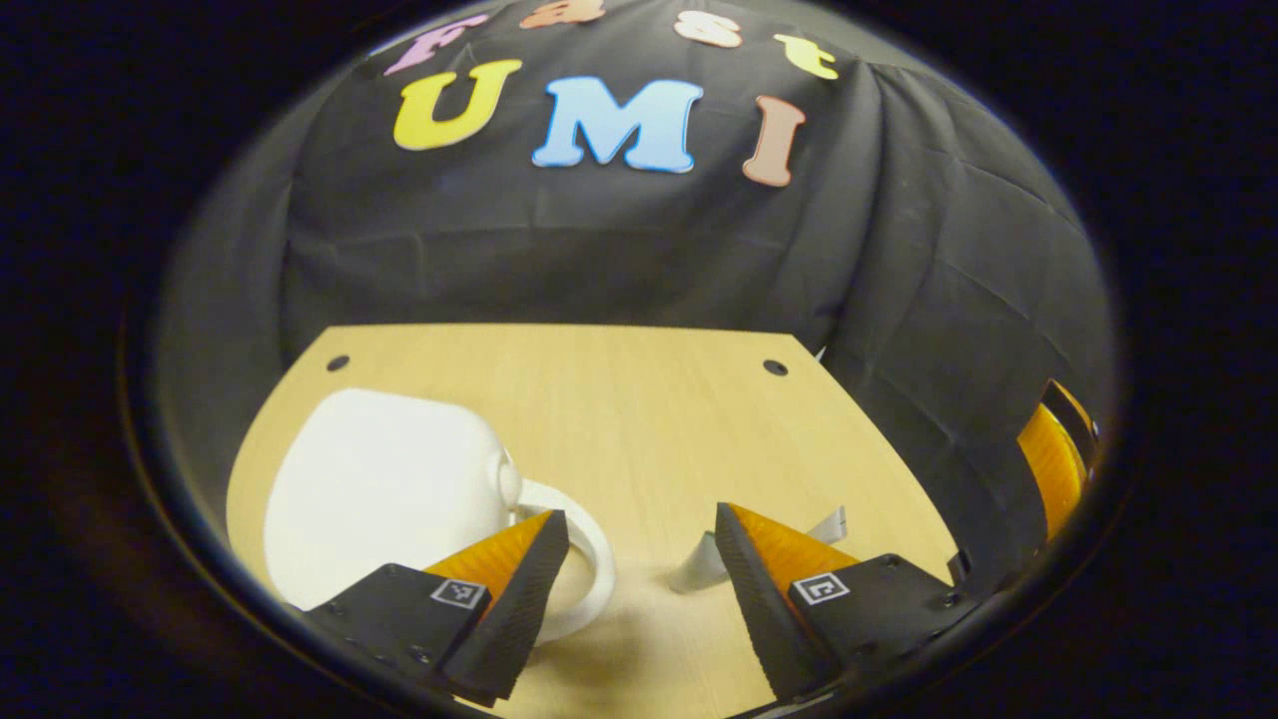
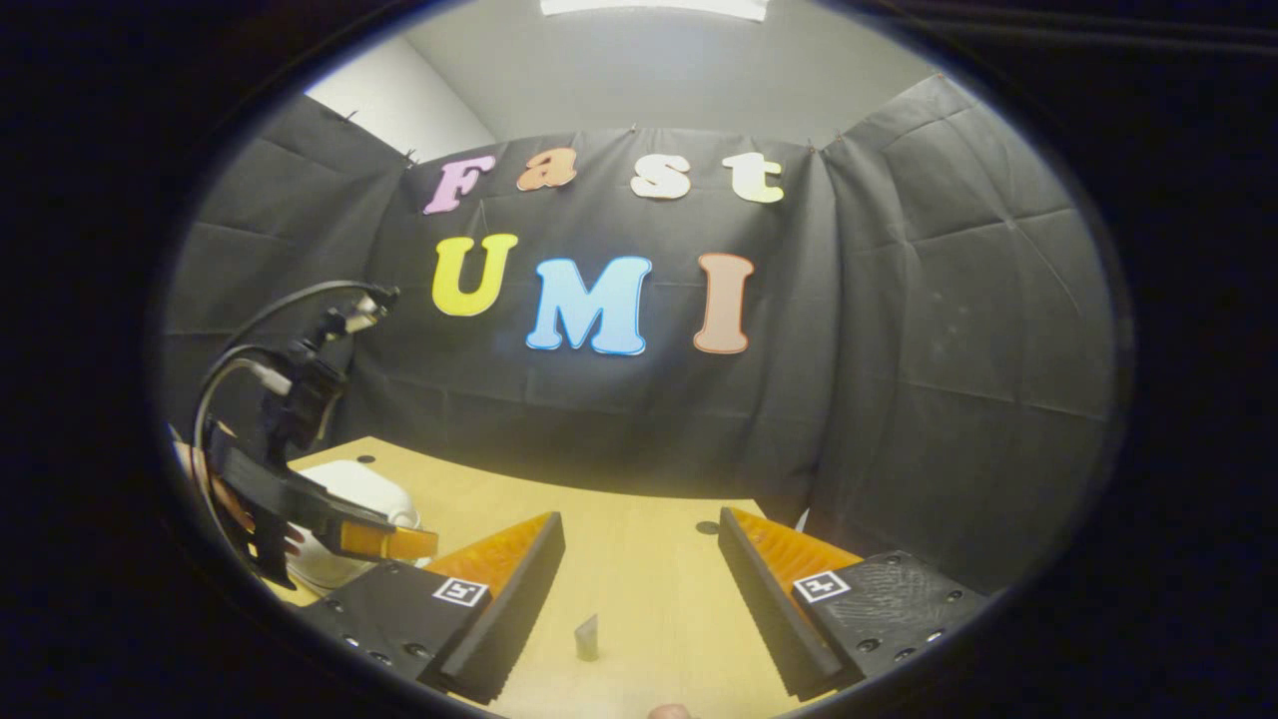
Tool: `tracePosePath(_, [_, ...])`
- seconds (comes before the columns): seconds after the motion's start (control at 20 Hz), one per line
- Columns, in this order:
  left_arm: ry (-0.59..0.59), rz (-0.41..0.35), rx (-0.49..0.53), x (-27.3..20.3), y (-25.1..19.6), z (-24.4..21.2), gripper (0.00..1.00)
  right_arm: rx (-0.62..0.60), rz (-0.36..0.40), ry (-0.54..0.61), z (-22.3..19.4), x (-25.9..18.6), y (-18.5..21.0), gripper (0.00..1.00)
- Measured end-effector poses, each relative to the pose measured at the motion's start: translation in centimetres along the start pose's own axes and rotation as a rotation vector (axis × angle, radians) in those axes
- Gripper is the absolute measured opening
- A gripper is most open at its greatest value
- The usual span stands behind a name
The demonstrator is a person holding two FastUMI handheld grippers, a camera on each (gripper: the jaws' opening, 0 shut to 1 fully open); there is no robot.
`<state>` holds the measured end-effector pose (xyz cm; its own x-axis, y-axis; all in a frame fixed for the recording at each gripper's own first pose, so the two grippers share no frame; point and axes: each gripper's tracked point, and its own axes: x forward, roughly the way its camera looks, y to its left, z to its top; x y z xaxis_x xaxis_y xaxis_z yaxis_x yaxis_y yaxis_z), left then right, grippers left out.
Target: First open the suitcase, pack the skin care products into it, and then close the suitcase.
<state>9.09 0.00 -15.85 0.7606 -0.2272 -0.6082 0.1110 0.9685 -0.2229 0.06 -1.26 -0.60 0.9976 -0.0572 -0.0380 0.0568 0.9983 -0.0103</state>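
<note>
The white suitcase (image 1: 389, 489) lies on the wooden table (image 1: 639, 399) at the left, its lid down and its loop handle (image 1: 589, 559) facing my left gripper (image 1: 639, 519). That gripper is open, and its left finger hangs over the handle. A small grey-white skin care tube (image 1: 831, 523) lies partly behind its right finger. In the right gripper view, my right gripper (image 2: 640, 519) is open above the table with a small grey tube (image 2: 586, 637) between and below its fingers. The left gripper (image 2: 389, 542) is in front of the suitcase (image 2: 354, 484).
The table has two dark holes near its far edge (image 1: 775, 366). Black cloth walls close in behind and to the right. An orange finger of the right gripper (image 1: 1048, 464) shows at the far right edge of the left gripper view.
</note>
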Motion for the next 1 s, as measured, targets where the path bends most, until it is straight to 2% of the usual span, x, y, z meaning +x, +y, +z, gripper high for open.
tracePosePath(0.25, [0.216, 0.021, -0.086, 4.0, 2.5, -2.9, 0.94, -0.008, 0.005, 0.0, 0.2, 0.0, 0.5, 0.94])
tracePosePath(0.3, [0.255, 0.02, -0.094, 4.4, 2.8, -3.4, 0.89, -0.007, 0.01, 0.002, 0.1, 0.1, 0.7, 0.94])
tracePosePath(0.35, [0.282, 0.013, -0.104, 4.8, 2.8, -3.7, 0.9, -0.009, 0.011, 0.005, 0.1, 0.2, 0.7, 0.94])
tracePosePath(0.4, [0.305, 0.006, -0.114, 5.3, 2.4, -4.5, 0.81, -0.011, 0.009, 0.006, 0.1, 0.2, 0.8, 0.94])
tracePosePath(0.45, [0.34, 0.013, -0.118, 5.6, 2.7, -5.0, 0.78, -0.012, 0.008, 0.003, 0.2, 0.2, 0.9, 0.94])
tracePosePath(0.6, [0.417, 0.024, -0.171, 6.2, 3.0, -6.4, 0.63, -0.001, 0.005, -0.011, 0.6, -0.4, 0.6, 0.94])
tracePosePath(0.7, [0.437, 0.052, -0.181, 6.3, 4.1, -6.7, 0.38, 0.014, 0.004, -0.019, 0.8, -0.6, 0.2, 0.94])
tracePosePath(0.75, [0.438, 0.049, -0.18, 6.2, 4.1, -6.6, 0.31, 0.017, 0.006, -0.02, 0.9, -0.7, 0.0, 0.94])
tracePosePath(0.85, [0.431, 0.041, -0.13, 5.7, 3.8, -6.0, 0.24, 0.014, 0.012, -0.032, 1.0, -0.9, -0.5, 0.94])
tracePosePath(0.9, [0.422, 0.049, -0.102, 5.4, 3.7, -5.5, 0.17, 0.011, 0.022, -0.037, 1.0, -1.1, -0.5, 0.94])
tracePosePath(1.0, [0.396, 0.064, -0.055, 4.0, 3.5, -3.9, 0.19, 0.011, 0.059, -0.043, 0.9, -1.1, -0.4, 0.94])
